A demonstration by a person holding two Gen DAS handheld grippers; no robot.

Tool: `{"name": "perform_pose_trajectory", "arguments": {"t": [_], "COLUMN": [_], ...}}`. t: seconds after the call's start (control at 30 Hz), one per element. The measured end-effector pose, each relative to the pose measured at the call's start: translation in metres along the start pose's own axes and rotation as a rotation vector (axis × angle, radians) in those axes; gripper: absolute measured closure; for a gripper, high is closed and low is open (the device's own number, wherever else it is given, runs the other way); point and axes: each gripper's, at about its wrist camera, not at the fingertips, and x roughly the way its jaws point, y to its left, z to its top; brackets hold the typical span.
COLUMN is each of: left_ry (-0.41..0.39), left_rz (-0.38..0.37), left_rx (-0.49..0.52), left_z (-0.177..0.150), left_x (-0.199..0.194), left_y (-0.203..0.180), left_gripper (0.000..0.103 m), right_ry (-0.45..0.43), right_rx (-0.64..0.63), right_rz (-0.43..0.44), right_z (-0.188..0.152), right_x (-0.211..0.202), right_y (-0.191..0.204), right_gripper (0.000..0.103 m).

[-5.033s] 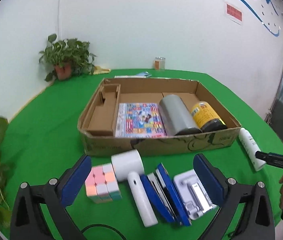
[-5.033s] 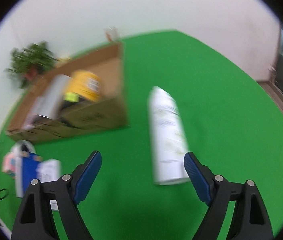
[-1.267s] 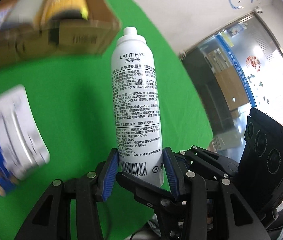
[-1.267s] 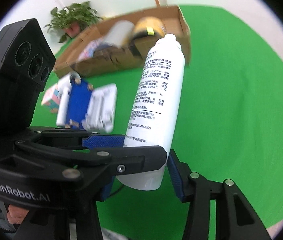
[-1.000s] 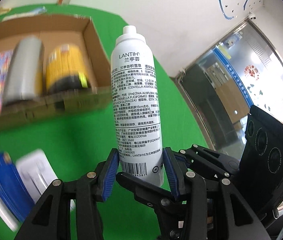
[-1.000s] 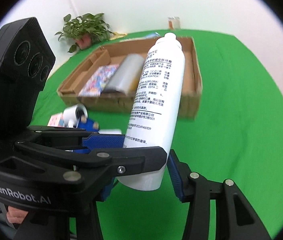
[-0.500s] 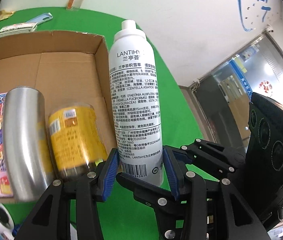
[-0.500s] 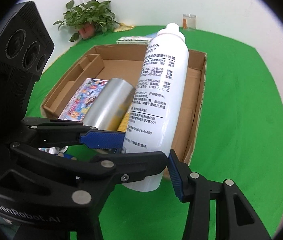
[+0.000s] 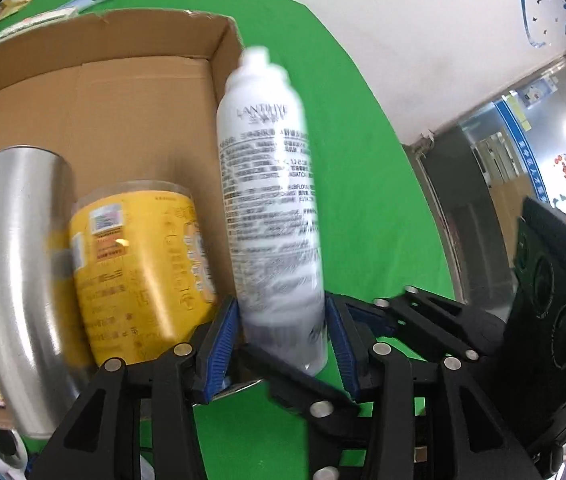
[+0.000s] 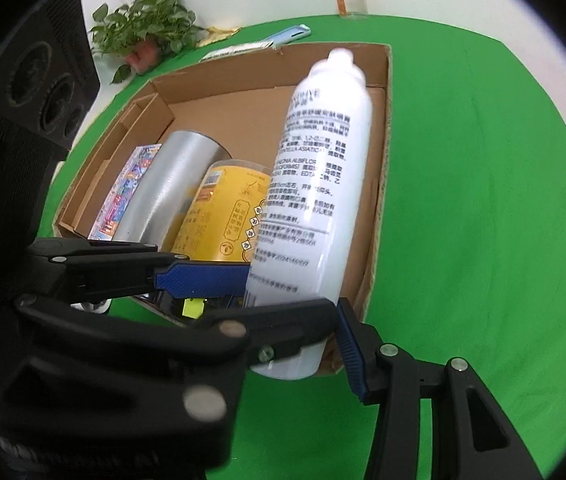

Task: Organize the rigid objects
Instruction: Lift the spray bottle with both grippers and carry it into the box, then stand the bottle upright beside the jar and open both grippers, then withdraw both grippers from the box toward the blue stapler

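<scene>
Left wrist view first: I've got the white spray bottle (image 9: 271,216) standing up between the blue pads of the left gripper (image 9: 281,344), jaws closed about halfway onto its lower body, and the right gripper's black frame crosses in from the right edge of the picture, gripping the same base. Two grips on one tall bottle, I'd say, to keep it from swinging while it travels. Beyond it sits the cardboard box (image 9: 219,80), and the bottle hangs over the box's right-hand side, near its front right corner, with the yellow jar (image 9: 139,272) and the silver tumbler (image 9: 19,272) lying side by side on the box floor to the left. The bottle is blurred, so I won't read more off the label. Right wrist view now: the right gripper (image 10: 303,320) has its jaws part-closed on the bottle's bottom end, one blue pad plain on the right side, the other hidden behind the left gripper's arm, which reaches across from the left. The bottle leans up and away, cap toward the box's far right corner. A bare strip of box floor runs between the yellow jar and the right wall, and I judge that's the slot I'm aiming for: lay it down parallel with the other cylinders. Around the box, the green table (image 10: 483,200) shows nothing in the way.
</scene>
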Motion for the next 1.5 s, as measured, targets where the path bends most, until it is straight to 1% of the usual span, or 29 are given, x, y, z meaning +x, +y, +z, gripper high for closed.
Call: {"name": "perform_pose_trajectory", "arguments": {"t": [0.03,0.1,0.17,0.2,0.23,0.27,0.3,0.33,0.37,0.4,0.47,0.5,0.53,0.6,0.63,0.7,0.8,0.83,0.87,0.93,0.97,1.0,1.1,1.17,1.23,1.27,1.37,1.43,1.5], "left_ry": [-0.023,-0.075,-0.155,-0.187,-0.251,-0.289,-0.333,-0.38,-0.402,-0.413,-0.41,-0.404,-0.393,-0.374,-0.36,-0.332,-0.321,-0.321,-0.322,-0.313,-0.303,-0.299,-0.306,-0.311,-0.32,-0.322,-0.344,-0.357,-0.368], "left_rz": [0.009,0.019,0.034,0.046,0.081,0.109,0.152,0.219,0.265,0.303,0.403,0.428,0.456,0.487,0.498,0.499,0.463,0.444,0.43,0.406,0.409,0.407,0.408,0.432,0.447,0.444,0.402,0.38,0.362], "left_rx": [0.011,0.025,0.051,0.064,0.078,0.079,0.076,0.068,0.06,0.05,0.0,-0.009,-0.014,-0.009,-0.008,-0.022,-0.07,-0.102,-0.115,-0.145,-0.156,-0.158,-0.13,-0.102,-0.075,-0.071,-0.076,-0.078,-0.081], "left_z": [-0.004,-0.011,-0.021,-0.029,-0.038,-0.041,-0.048,-0.057,-0.063,-0.078,-0.096,-0.103,-0.11,-0.124,-0.128,-0.131,-0.141,-0.138,-0.141,-0.14,-0.141,-0.139,-0.139,-0.143,-0.148,-0.151,-0.164,-0.171,-0.179], "left_x": [-0.006,-0.027,-0.061,-0.076,-0.1,-0.117,-0.134,-0.154,-0.166,-0.178,-0.196,-0.2,-0.205,-0.203,-0.203,-0.199,-0.185,-0.186,-0.179,-0.175,-0.168,-0.164,-0.165,-0.168,-0.173,-0.177,-0.186,-0.192,-0.196], "left_y": [0.001,0.001,0.003,0.005,0.011,0.013,0.023,0.036,0.048,0.065,0.107,0.126,0.141,0.167,0.176,0.199,0.24,0.25,0.261,0.279,0.293,0.299,0.297,0.291,0.281,0.276,0.266,0.26,0.255], "left_gripper": [0.058,0.057,0.056,0.053,0.046,0.036,0.032,0.028,0.028,0.028,0.028,0.028,0.028,0.028,0.028,0.028,0.028,0.028,0.028,0.029,0.031,0.032,0.032,0.033,0.032,0.032,0.032,0.032,0.032], "right_ry": [-0.012,-0.03,-0.053,-0.065,-0.078,-0.096,-0.11,-0.129,-0.15,-0.161,-0.196,-0.219,-0.237,-0.281,-0.294,-0.29,-0.25,-0.245,-0.242,-0.239,-0.237,-0.233,-0.202,-0.176,-0.183,-0.191,-0.174,-0.18,-0.155], "right_rx": [0.01,0.034,0.073,0.086,0.099,0.117,0.134,0.165,0.207,0.231,0.276,0.287,0.287,0.283,0.269,0.23,0.177,0.163,0.147,0.141,0.143,0.142,0.137,0.154,0.147,0.145,0.141,0.116,0.108], "right_rz": [-0.009,-0.015,-0.048,-0.066,-0.09,-0.11,-0.116,-0.117,-0.12,-0.125,-0.111,-0.084,-0.071,-0.078,-0.088,-0.103,-0.126,-0.133,-0.142,-0.154,-0.159,-0.163,-0.18,-0.174,-0.162,-0.173,-0.167,-0.191,-0.185], "right_z": [-0.003,-0.005,-0.011,-0.014,-0.015,-0.017,-0.018,-0.019,-0.021,-0.021,-0.022,-0.024,-0.027,-0.032,-0.034,-0.036,-0.031,-0.028,-0.026,-0.027,-0.027,-0.027,-0.023,-0.023,-0.025,-0.027,-0.03,-0.03,-0.029], "right_x": [-0.005,-0.011,-0.021,-0.027,-0.034,-0.045,-0.054,-0.067,-0.081,-0.088,-0.109,-0.124,-0.137,-0.155,-0.16,-0.163,-0.16,-0.158,-0.158,-0.158,-0.158,-0.157,-0.147,-0.142,-0.144,-0.146,-0.149,-0.147,-0.141], "right_y": [0.0,0.002,0.007,0.01,0.016,0.021,0.023,0.029,0.035,0.037,0.053,0.061,0.059,0.074,0.082,0.097,0.115,0.12,0.124,0.13,0.131,0.132,0.134,0.133,0.133,0.132,0.134,0.14,0.143], "right_gripper": [0.055,0.055,0.054,0.054,0.054,0.053,0.052,0.05,0.043,0.037,0.036,0.035,0.034,0.028,0.026,0.025,0.025,0.025,0.025,0.025,0.025,0.025,0.025,0.025,0.025,0.025,0.025,0.025,0.025]}}
